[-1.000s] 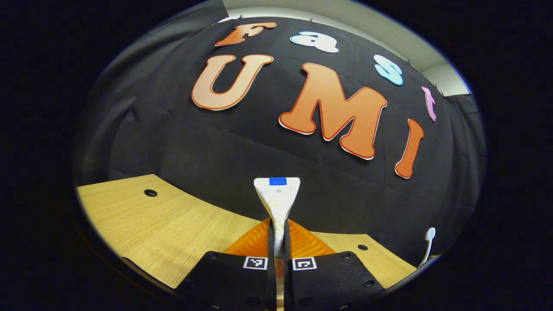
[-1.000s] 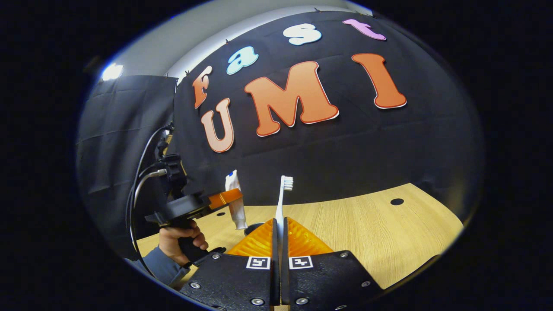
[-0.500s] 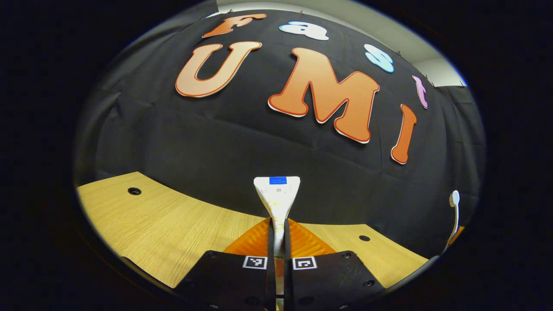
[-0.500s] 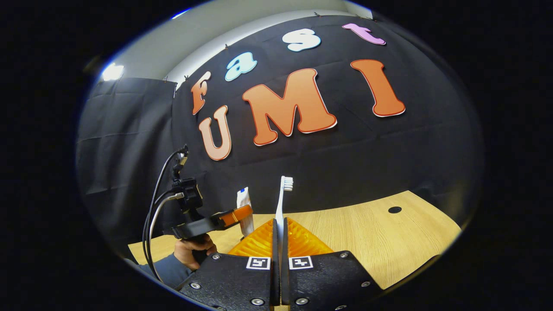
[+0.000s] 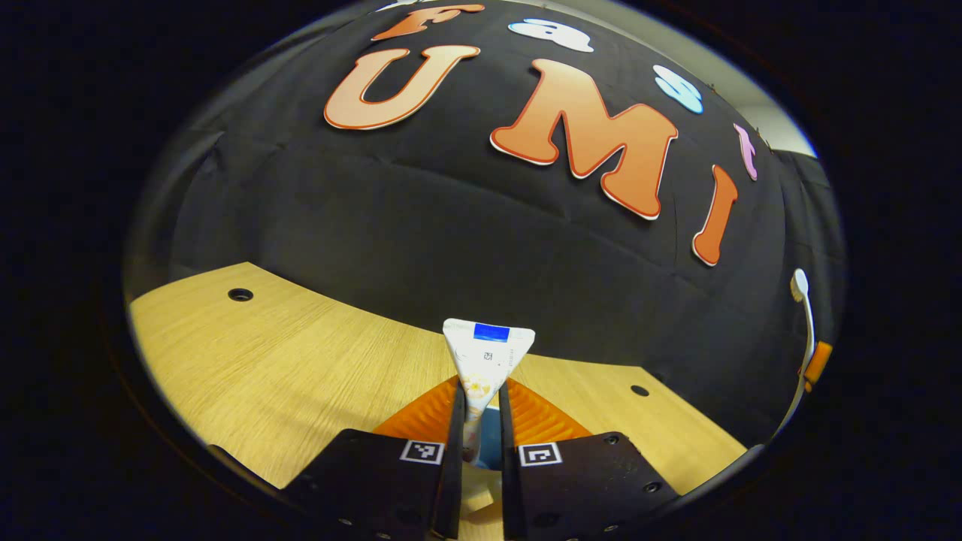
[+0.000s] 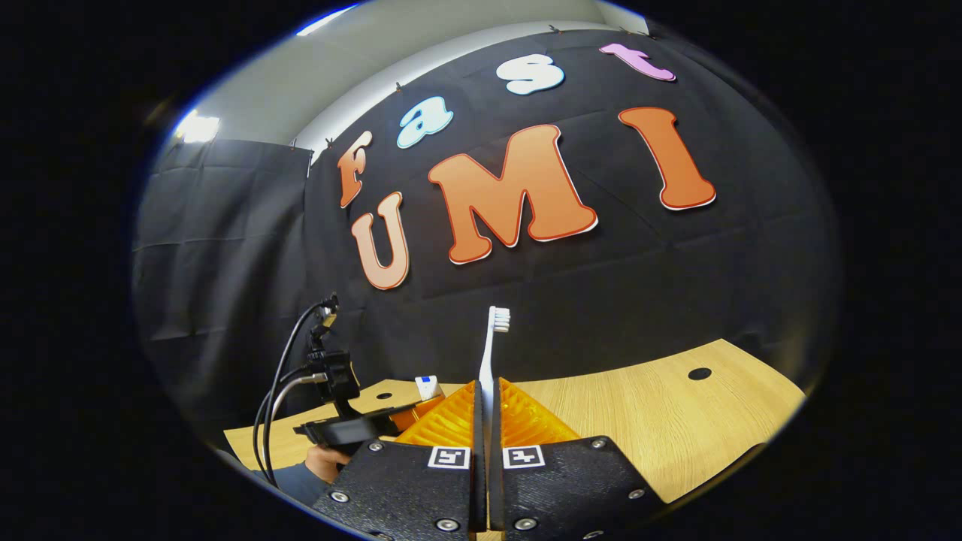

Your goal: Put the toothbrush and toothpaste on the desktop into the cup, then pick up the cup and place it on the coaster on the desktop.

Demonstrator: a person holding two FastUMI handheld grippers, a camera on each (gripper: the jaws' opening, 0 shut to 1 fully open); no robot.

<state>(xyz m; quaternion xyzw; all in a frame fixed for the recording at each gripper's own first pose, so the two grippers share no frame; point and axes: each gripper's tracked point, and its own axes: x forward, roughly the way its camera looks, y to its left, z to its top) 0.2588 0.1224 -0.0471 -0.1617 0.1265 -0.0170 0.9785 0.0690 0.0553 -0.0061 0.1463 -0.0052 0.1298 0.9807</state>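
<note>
In the left gripper view the white toothpaste tube (image 5: 485, 353) stands between my left gripper's (image 5: 481, 387) orange fingers (image 5: 421, 409), leaning a little. The jaws stand slightly apart, and a gap shows between the tube and the right finger. Something pale blue (image 5: 490, 445) shows below the tube between the fingers; what it is cannot be told. My right gripper (image 6: 488, 385) is shut on the white toothbrush (image 6: 492, 353), held upright with the bristles on top. From the right gripper view the left gripper (image 6: 353, 428) sits low at the left with the tube's top (image 6: 427, 386). The toothbrush (image 5: 804, 323) appears at the left gripper view's right edge.
The wooden table (image 5: 301, 361) runs below both grippers, with round cable holes (image 5: 240, 294) (image 5: 639, 391) (image 6: 699, 373) near its back edge. A hand (image 6: 325, 455) and cables (image 6: 282, 376) belong to the left gripper at the lower left of the right gripper view.
The left gripper has dropped lower toward the table, its jaws have parted a little and the tube now leans. The right gripper keeps the toothbrush upright, almost still.
</note>
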